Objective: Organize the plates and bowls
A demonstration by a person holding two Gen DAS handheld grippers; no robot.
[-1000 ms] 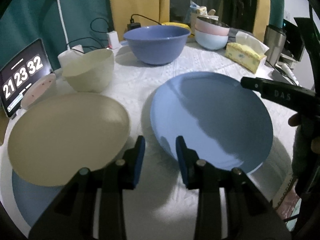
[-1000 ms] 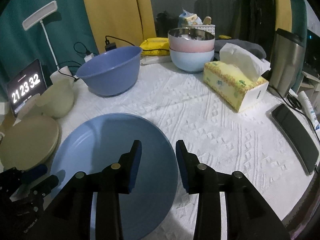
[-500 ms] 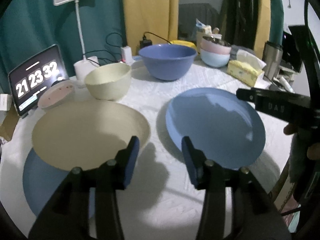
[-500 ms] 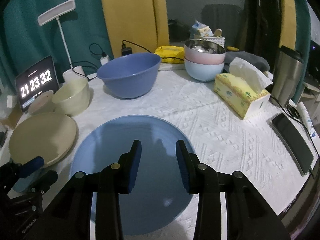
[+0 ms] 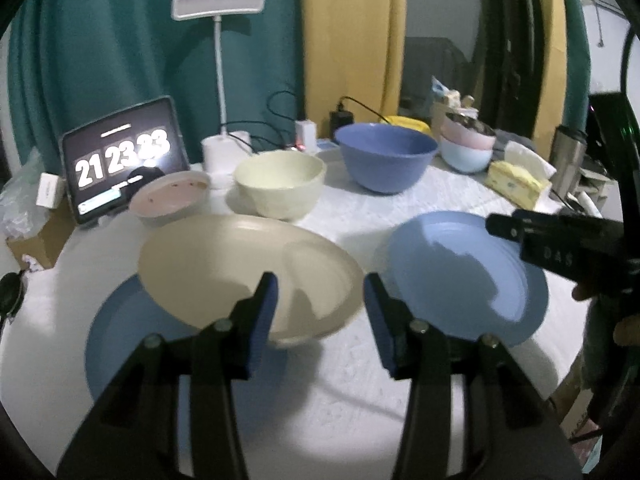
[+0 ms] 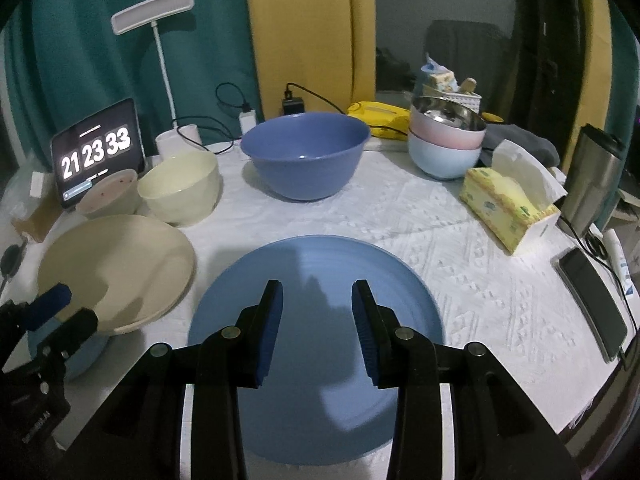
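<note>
Overhead, both grippers (image 5: 320, 312) (image 6: 317, 322) tilted downward.

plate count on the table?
3: cream plate at left, stacked on a blue plate that peeks out beneath; another blue plate lies alone, centre. More could hide under the cream one.

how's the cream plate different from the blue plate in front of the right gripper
The cream plate rests on top of another blue plate; the blue plate lies straight on the white cloth. The cream plate sits by the cream bowl, the blue plate nearer the tissue box. Both are round, empty and look alike in size.
</note>
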